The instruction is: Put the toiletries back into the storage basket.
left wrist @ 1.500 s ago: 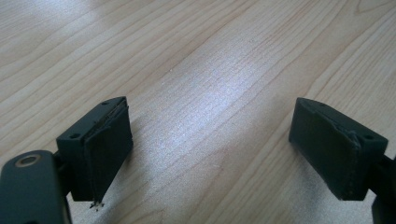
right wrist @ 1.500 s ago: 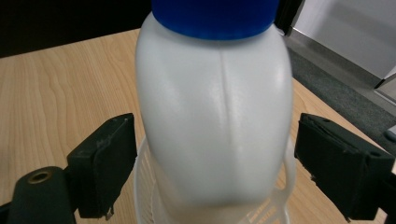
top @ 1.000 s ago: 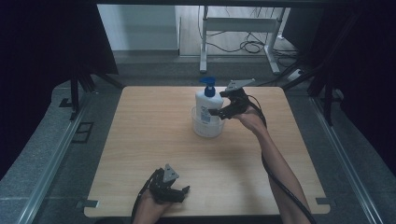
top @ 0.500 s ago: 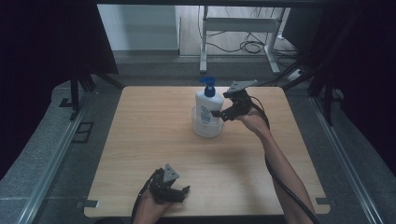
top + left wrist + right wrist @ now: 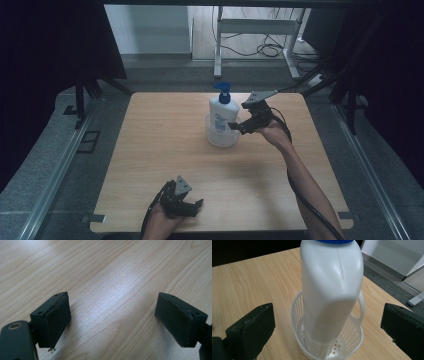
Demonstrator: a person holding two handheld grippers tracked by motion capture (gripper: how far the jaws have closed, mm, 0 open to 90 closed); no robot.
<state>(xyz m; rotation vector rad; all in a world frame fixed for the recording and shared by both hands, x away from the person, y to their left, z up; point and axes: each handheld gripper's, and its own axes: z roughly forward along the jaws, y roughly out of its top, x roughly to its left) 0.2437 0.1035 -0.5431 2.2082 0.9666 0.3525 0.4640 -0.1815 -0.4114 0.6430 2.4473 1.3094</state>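
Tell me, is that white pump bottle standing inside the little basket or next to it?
Inside. The bottle stands upright with its base within the basket's slotted white wall, whose rim rings it.

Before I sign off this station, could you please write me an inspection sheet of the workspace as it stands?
Surface: light wooden table, bare grain, no spills seen.
Job's things: white plastic pump bottle with blue top standing in a small white perforated plastic basket.
Clutter: nothing seen.
Grippers: right gripper open, jaws either side of the bottle and apart from it; left gripper open over bare wood at the near edge.
Cables: black cable trailing along the right forearm; more cables on the floor beyond the table.
Surroundings: grey floor, metal rails at both sides, a white metal frame behind.
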